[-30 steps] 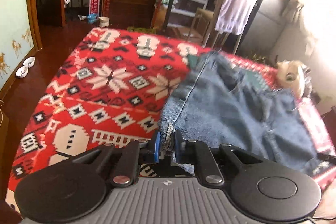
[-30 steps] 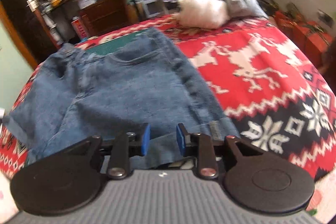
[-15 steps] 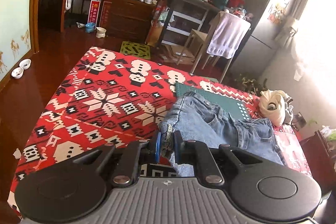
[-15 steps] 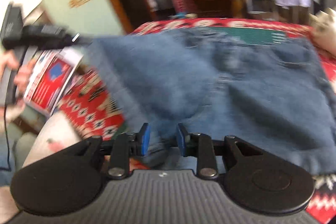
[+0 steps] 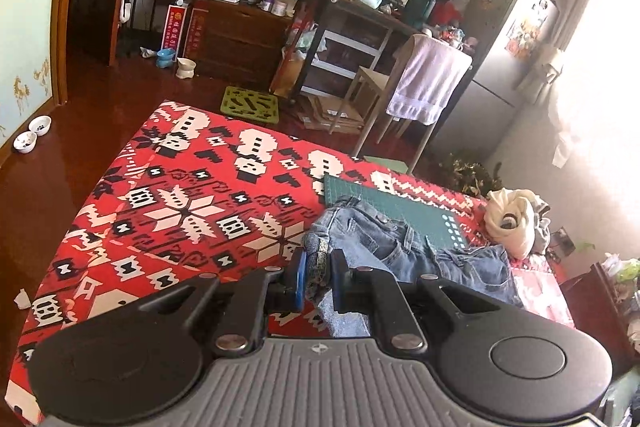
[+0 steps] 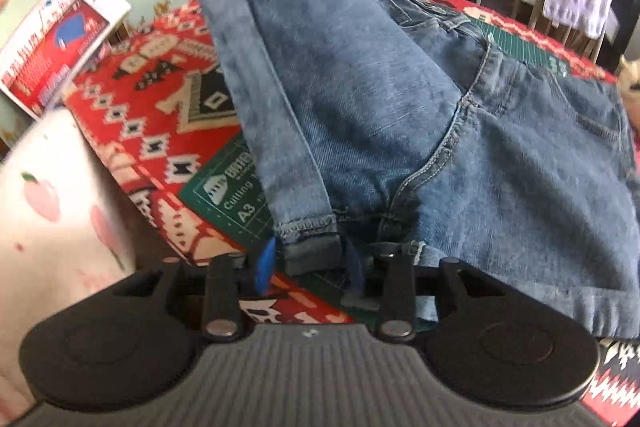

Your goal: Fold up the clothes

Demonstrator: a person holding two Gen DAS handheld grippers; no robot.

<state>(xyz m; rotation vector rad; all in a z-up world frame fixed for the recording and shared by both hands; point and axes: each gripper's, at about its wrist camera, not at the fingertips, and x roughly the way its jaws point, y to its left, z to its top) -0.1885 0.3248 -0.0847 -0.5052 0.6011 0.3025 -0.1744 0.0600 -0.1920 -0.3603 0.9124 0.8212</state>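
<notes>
In my left gripper [image 5: 316, 281] the jaws were clenched on a rolled cuff corner of the denim shorts [image 5: 404, 251], which trailed away ahead and to the right of them. From the right gripper [image 6: 308, 265] I could see that corner hoisted high, with one leg panel hanging as a slanted sheet. The right jaws stood parted around the other end of that leg's cuff [image 6: 310, 251]; the cloth sat between the blue pads [image 6: 266, 265] but they did not look pressed on it, so I judged them released rather than gripping.

Just beyond the right jaws, the shorts' far leg and waistband lay flat on a green cutting mat [image 6: 236, 187], which rested on the red patterned bedspread [image 5: 180, 211].

I judged that a fold of the raised leg across the flat one was under way, though the same pose would suit lifting the shorts to spread them. To do it well I would keep the left clamp firm, hold the cuff edge taut and level, and line hem over hem so the crotch seam [image 6: 436, 155] became the crease. Denim is stiff and heavy, so it would hold a crease but drag if pulled sideways.

Farther beyond the shorts, a bundle of pale cloth [image 5: 514, 223] lay on the bed.
</notes>
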